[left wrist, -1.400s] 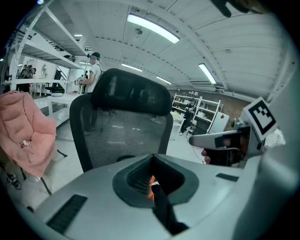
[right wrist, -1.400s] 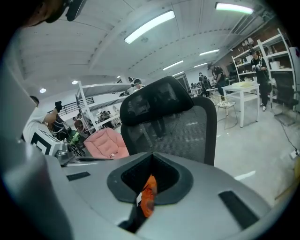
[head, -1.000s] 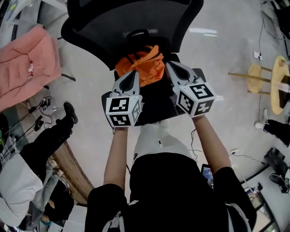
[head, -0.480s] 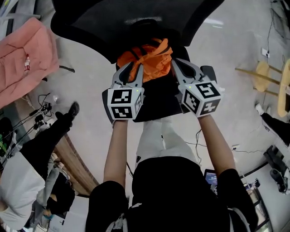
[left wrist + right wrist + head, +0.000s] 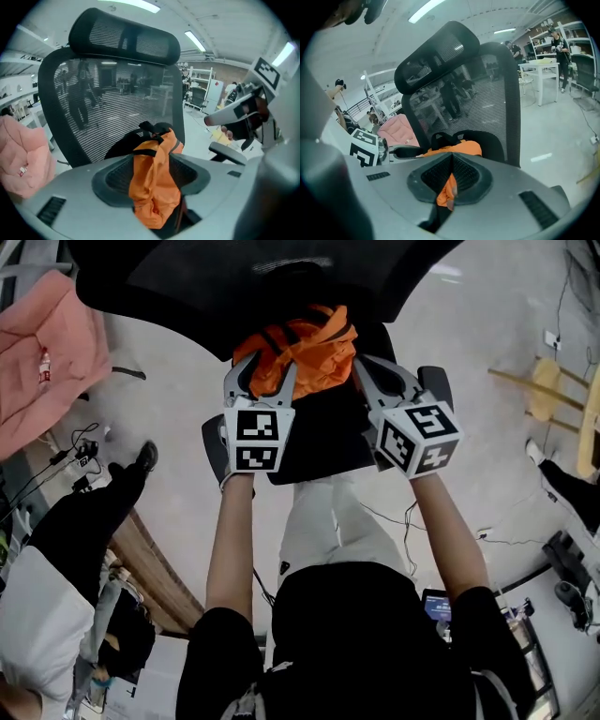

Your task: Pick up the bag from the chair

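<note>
An orange bag with black straps sits bunched over the seat of a black mesh office chair. My left gripper is shut on the bag's left side; in the left gripper view a thick fold of the orange bag fills the gap between its jaws. My right gripper is shut on the right side of the bag, and in the right gripper view a thin strip of the orange bag is pinched between nearly touching jaws. The bag's underside is hidden.
The chair's mesh back and headrest rise right behind the bag. A pink padded seat stands at the left. A person in black trousers is at the lower left. A wooden stool stands at the right, with cables on the floor.
Both grippers have pushed forward toward the chair back, with the orange bag bunched higher between them. The left gripper's marker cube has turned squarer to the camera.
</note>
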`<act>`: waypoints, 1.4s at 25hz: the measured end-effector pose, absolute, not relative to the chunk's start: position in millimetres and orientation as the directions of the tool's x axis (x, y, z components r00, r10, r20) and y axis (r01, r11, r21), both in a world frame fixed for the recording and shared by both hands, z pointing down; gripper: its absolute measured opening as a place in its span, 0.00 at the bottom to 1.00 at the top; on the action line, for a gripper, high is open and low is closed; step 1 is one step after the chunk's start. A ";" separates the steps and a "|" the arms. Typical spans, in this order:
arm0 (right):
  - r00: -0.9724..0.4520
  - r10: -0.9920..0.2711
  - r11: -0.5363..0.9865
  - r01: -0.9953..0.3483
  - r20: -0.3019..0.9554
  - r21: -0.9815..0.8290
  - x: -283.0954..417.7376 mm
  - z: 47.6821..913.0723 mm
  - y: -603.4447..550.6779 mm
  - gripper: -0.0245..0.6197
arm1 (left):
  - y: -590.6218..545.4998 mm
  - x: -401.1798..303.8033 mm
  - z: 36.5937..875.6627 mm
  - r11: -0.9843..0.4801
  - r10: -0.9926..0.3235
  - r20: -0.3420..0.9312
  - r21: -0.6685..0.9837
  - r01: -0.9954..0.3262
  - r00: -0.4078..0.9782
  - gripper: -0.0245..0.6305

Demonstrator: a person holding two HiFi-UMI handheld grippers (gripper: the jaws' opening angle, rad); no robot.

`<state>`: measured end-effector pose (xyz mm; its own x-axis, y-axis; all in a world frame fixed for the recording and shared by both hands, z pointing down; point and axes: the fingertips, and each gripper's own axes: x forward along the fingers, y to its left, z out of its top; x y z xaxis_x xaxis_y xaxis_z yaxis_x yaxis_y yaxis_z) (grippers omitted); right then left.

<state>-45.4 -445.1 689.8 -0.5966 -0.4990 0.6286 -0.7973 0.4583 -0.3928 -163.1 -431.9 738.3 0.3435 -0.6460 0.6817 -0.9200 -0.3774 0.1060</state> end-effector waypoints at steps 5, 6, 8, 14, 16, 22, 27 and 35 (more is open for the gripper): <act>-0.595 -0.489 0.453 -0.798 0.638 -0.397 -46.1 701.1 -445.3 0.04 | -434.8 -161.9 766.2 -0.440 -0.629 0.720 -0.019 -0.898 0.293 0.40; -0.597 -0.484 0.454 -0.796 0.640 -0.400 -46.7 703.0 -445.0 0.04 | -436.3 -162.3 769.9 -0.445 -0.625 0.727 -0.033 -0.895 0.283 0.40; -0.605 -0.473 0.458 -0.790 0.641 -0.408 -48.4 705.5 -443.4 0.04 | -439.0 -164.2 775.4 -0.447 -0.618 0.740 -0.051 -0.893 0.267 0.40; -0.608 -0.464 0.454 -0.788 0.645 -0.416 -48.8 709.0 -442.1 0.04 | -442.9 -168.7 778.1 -0.433 -0.616 0.751 -0.068 -0.899 0.240 0.37; -0.607 -0.463 0.453 -0.788 0.646 -0.416 -49.9 709.1 -441.8 0.04 | -442.7 -171.3 777.4 -0.424 -0.620 0.752 -0.083 -0.902 0.222 0.25; -0.607 -0.458 0.457 -0.788 0.650 -0.414 -46.0 707.6 -436.5 0.04 | -440.4 -167.7 773.9 -0.415 -0.622 0.756 -0.096 -0.905 0.205 0.10; -0.606 -0.458 0.459 -0.788 0.650 -0.411 -44.8 707.2 -432.4 0.04 | -435.5 -164.5 772.8 -0.423 -0.613 0.757 -0.071 -0.903 0.228 0.10; -0.603 -0.466 0.462 -0.790 0.648 -0.403 -40.7 697.1 -421.4 0.04 | -425.8 -160.3 760.1 -0.408 -0.614 0.745 -0.018 -0.913 0.260 0.10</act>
